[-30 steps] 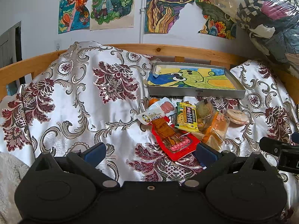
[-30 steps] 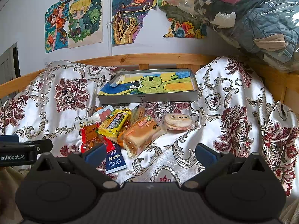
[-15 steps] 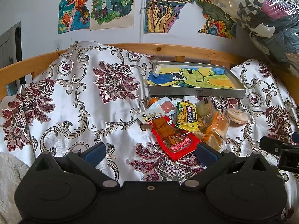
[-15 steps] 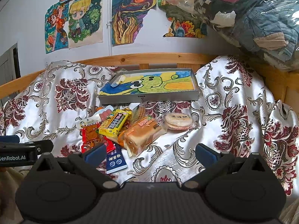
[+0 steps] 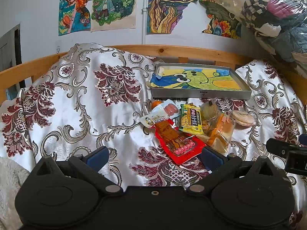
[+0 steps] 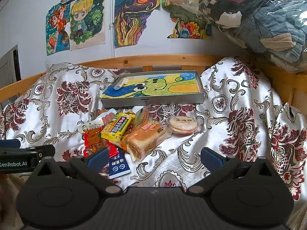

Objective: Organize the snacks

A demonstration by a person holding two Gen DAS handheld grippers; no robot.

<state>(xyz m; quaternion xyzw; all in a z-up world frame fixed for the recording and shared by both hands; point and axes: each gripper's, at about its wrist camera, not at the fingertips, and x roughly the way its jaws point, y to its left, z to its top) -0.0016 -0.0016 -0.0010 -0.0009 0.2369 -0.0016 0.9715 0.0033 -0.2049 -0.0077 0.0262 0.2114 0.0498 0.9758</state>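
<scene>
Lying in a loose heap on the floral satin bedspread [image 5: 80,99], just near of the grey tray [image 6: 153,102], toward the middle of the bed: the snacks. Resting flat at the far side against the wooden rail [image 5: 191,52], the tray, lined with a green-and-yellow cartoon drawing and holding no snacks.

Sitting at the left of the heap: a white sausage packet [image 5: 159,115], with a red packet of brown strips [image 5: 178,143] running nearer and overlapping it. Leaning across the middle: a yellow cracker packet [image 6: 119,127]. Lying just right of that, touching it: a wrapped bread loaf [image 6: 145,138]. Sitting at the far right of the heap, beside the loaf: a clear bag of round rice cakes [image 6: 182,124]. Poking out at the near edge: a small blue card-like packet [image 6: 119,165], partly under the red one.

Hovering near of the heap, spread wide with nothing between the blue pads: the left gripper [image 5: 153,155], its right pad close to the red packet's near corner. Hovering likewise released and empty: the right gripper [image 6: 153,156], its left pad over the red and blue packets' near ends, whether touching not clear. Showing at the left edge of the right view: the other tool's body.

Hanging on the far wall: colourful drawings [image 6: 84,21]. Piled at the far right: a plastic-wrapped bundle of clothes [image 6: 259,15].
</scene>
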